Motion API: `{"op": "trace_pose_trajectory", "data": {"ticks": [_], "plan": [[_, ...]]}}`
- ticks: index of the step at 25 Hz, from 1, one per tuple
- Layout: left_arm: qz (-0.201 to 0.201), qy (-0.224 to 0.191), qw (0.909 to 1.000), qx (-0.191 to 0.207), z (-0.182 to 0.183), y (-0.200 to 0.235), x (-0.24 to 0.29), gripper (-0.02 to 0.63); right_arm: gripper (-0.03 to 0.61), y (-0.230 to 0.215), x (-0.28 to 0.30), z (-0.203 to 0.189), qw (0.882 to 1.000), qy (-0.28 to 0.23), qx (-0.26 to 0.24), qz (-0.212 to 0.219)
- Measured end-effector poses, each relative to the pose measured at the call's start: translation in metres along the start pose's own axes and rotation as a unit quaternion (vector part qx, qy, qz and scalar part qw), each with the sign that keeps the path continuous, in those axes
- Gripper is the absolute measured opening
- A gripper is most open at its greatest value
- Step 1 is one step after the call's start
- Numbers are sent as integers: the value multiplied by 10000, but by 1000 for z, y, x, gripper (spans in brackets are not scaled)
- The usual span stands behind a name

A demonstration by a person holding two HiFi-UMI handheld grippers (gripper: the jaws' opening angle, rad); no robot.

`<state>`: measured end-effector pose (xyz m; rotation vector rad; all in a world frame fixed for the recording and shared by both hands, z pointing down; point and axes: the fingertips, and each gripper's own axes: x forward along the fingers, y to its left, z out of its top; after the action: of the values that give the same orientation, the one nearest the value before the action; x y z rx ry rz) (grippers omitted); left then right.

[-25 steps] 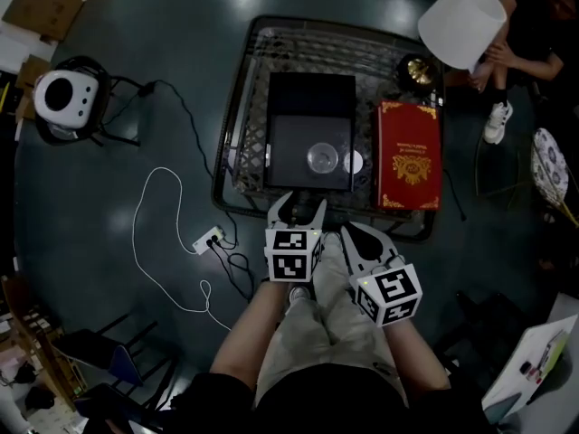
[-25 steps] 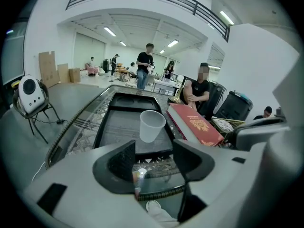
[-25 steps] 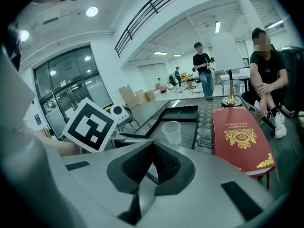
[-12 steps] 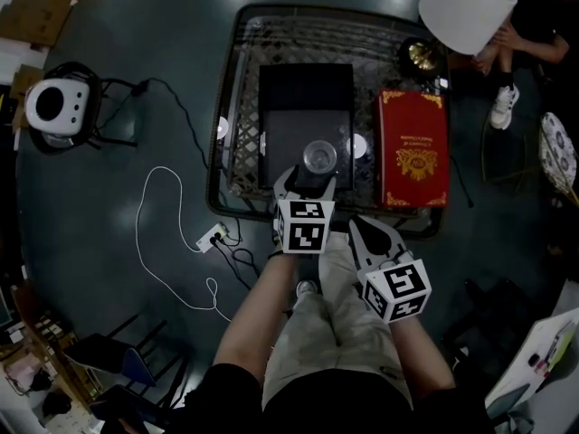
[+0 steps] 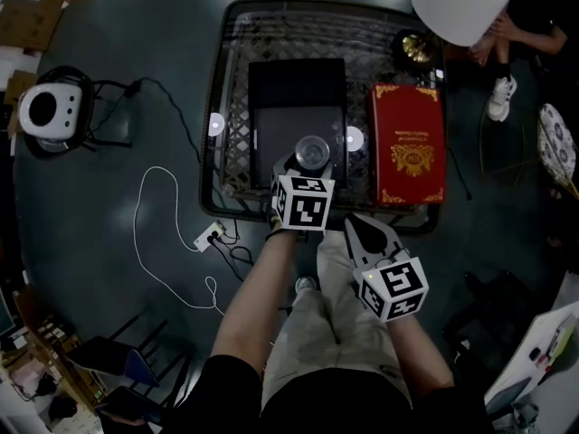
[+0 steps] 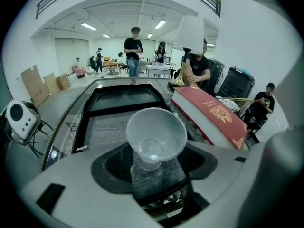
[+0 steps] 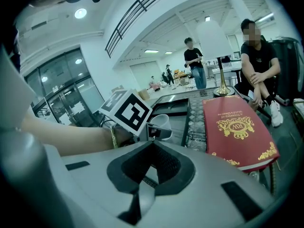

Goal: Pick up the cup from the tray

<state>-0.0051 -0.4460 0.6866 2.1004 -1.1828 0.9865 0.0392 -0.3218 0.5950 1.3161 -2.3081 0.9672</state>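
Observation:
A clear plastic cup (image 5: 312,150) stands upright near the front edge of the black tray (image 5: 296,89) on the table. My left gripper (image 5: 309,163) reaches over the tray with the cup (image 6: 156,134) between its jaws. The jaws are closing, and the pads still stand apart from the cup's sides. In the left gripper view, the tray (image 6: 118,96) stretches away behind the cup. My right gripper (image 5: 360,227) hangs back over the person's lap, off the table, shut and holding nothing. The right gripper view shows the cup (image 7: 161,120) beside the left gripper's marker cube (image 7: 128,110).
The tray lies on a lattice-topped table (image 5: 235,80). A red book (image 5: 407,143) lies right of the tray, with a brass-based lamp (image 5: 461,3) behind it. A person sits at the far right (image 5: 534,16). On the floor to the left are a power strip (image 5: 210,238) and a white device (image 5: 41,111).
My left gripper has moved forward from the table's front edge onto the tray and now has the cup between its jaws. The right gripper has hardly moved.

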Motion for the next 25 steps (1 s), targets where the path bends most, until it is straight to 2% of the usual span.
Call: {"op": "trace_pose_trajectory", "data": {"ticks": [10, 25], "plan": [[-14, -127, 9999, -62, 2, -3, -11, 278, 11, 1, -7, 1, 10000, -41, 6, -22], [105, -461, 9986, -218, 10, -8, -68, 273, 11, 27, -27, 18, 9992, -358, -165, 67]]}}
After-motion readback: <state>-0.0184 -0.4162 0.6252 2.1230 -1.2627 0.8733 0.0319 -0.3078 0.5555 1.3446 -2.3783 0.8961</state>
